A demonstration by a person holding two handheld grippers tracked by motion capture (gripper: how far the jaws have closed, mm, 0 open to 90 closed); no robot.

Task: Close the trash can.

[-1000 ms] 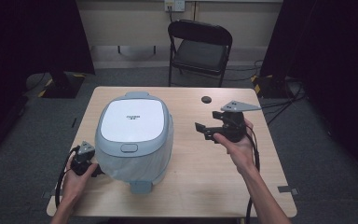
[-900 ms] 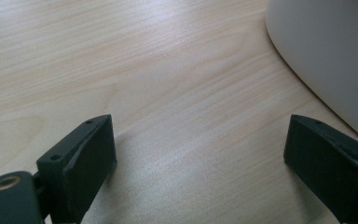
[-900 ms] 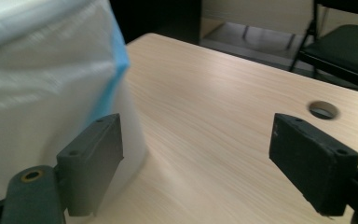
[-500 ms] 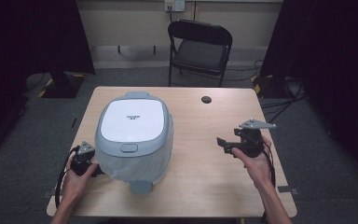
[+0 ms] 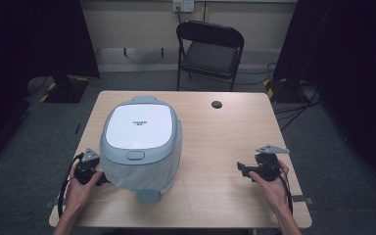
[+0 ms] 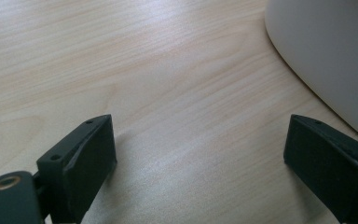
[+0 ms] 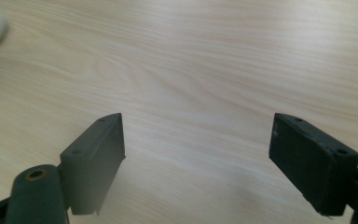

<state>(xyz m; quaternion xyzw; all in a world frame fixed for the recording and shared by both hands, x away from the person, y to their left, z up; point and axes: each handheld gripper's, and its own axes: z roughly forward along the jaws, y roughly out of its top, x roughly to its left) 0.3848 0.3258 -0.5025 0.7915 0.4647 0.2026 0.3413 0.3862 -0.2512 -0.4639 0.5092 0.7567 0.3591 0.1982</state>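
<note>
**Right gripper down near the table's front right, cooker closed at left**

Since a second ago the right gripper (image 5: 247,170) has been coming back from mid-table, beside the cooker, to the front right part of the wooden table (image 5: 215,142); the left gripper (image 5: 99,179) is staying where it was, at the front left.

From above, much is being hidden. The left gripper's jaws are sitting close under the bulging wall of the rice cooker (image 5: 141,142), so the high view is not showing them clearly; whether they are touching the cooker cannot be told. The right gripper's jaws are small and dark from above. Both forearms are being cut off by the bottom edge.

The gripper views are settling the jaws. In the left gripper view the two black jaws are standing wide apart over bare wood, gripping nothing, with the cooker's pale curved wall (image 6: 326,51) rising at the upper right, close to the right-hand jaw. In the right gripper view the jaws are likewise spread wide over bare tabletop, empty, with a blurred pale corner at top left that is too soft to name.

The left hand (image 5: 81,188) is wrapping its gripper low at the table. The right hand (image 5: 269,181) is holding its gripper pointing leftward.

The cooker is sitting on the table's left half, lid closed. A small dark round object (image 5: 217,104) is lying near the far edge, well apart from both grippers.
</note>
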